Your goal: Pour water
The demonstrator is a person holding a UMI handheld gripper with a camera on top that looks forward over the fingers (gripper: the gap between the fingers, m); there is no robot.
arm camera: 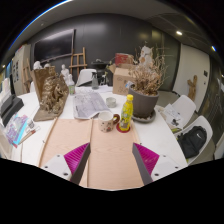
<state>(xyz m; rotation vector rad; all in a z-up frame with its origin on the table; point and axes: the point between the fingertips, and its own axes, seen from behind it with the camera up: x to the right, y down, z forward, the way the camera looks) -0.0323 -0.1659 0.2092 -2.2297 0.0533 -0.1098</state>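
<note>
Hovering released and empty over the worktop's near edge, the tool must first reach the yellow bottle — beside the mug — mid-worktop.

A yellow bottle stands on a tan wooden table. Left of the bottle, a white patterned mug; behind it, a dark grey pot. Magenta pads line the gripper fingers.
</note>
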